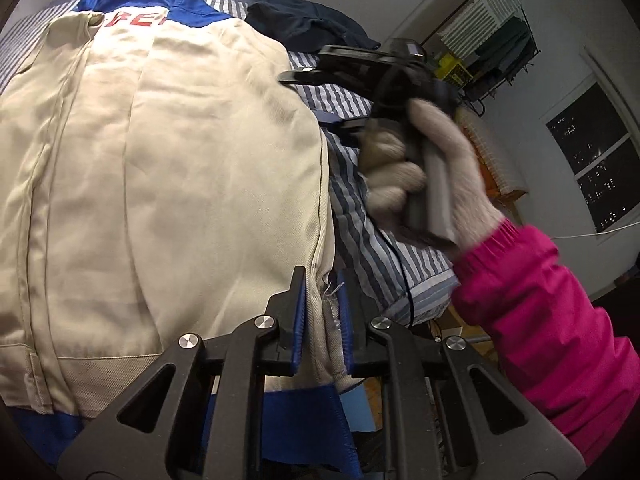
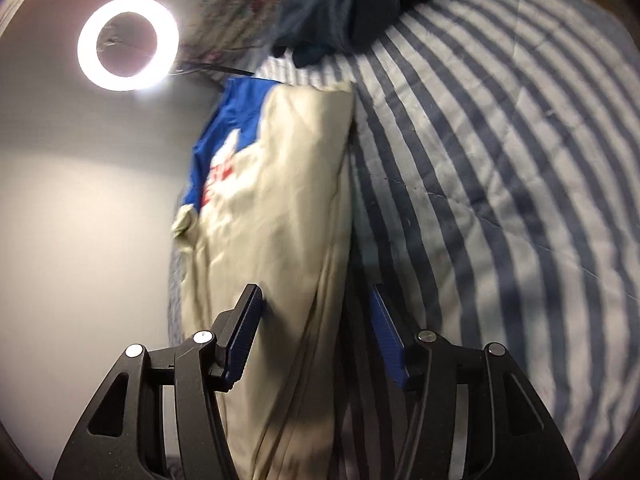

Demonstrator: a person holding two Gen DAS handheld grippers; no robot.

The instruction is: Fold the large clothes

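My left claw (image 1: 323, 300) is pinching the frayed hem corner of the cream jacket (image 1: 160, 184), its blue pads (image 1: 298, 320) pressed onto the bunched cloth between them. Just below that grip a blue band of the same jacket hangs down, and ahead and to the left of this claw the cream back panel spreads flat over the striped bedcover (image 1: 360, 216), running up to a blue yoke with red lettering at the far end. To the right of my left claw, my right hand in its pale knitted glove (image 1: 420, 168) holds the other tool by its handle, with my pink sleeve (image 1: 560, 320) behind it. My right claw (image 2: 316, 312) is spread wide; the folded edge of the jacket (image 2: 288, 208) lies between its fingers, nearer the left one, and I cannot tell whether either pad touches it. Ahead of that claw and to its right the bedcover (image 2: 500, 200) stretches away, a heap of dark clothes (image 2: 360, 8) lies at its far end, and up to the left a ring lamp (image 2: 128, 43) glows against the wall.
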